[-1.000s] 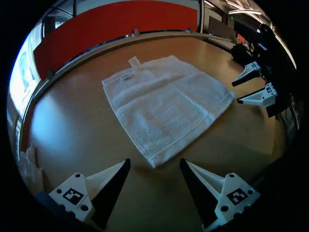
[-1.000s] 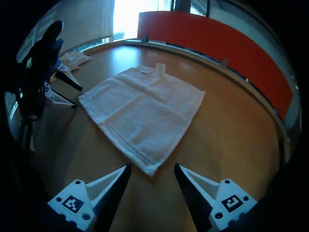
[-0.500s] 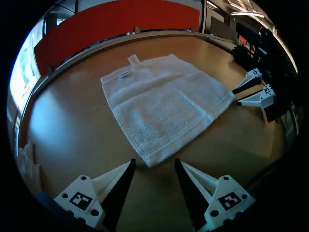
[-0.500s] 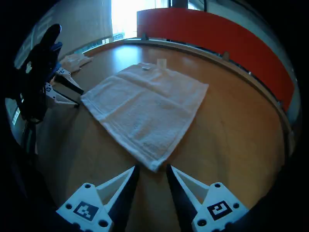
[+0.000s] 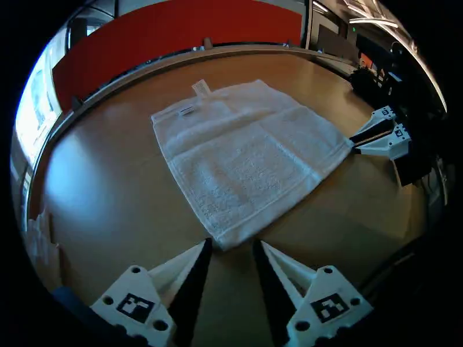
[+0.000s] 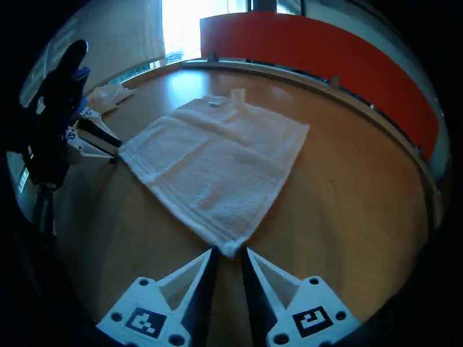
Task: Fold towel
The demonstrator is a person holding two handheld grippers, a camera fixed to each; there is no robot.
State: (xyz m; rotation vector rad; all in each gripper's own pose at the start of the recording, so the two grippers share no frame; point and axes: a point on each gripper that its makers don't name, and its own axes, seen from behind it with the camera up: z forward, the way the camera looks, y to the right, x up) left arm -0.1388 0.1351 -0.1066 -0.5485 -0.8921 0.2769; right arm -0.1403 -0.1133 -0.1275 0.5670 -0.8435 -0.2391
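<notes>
Left gripper view: I judge the towel soft, limp and light; I hold at corners. Left gripper stands narrow astride one corner, right gripper narrower, contact unconfirmed.

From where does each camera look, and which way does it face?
Left gripper view: sits on the left gripper, at one corner of the towel, facing across the table to the red wall; its two fingers show.
Right gripper view: sits on the right gripper, at the neighbouring corner, facing the wall and a window; its fingers show.
Both share towel, table, wall and the other gripper.
</notes>
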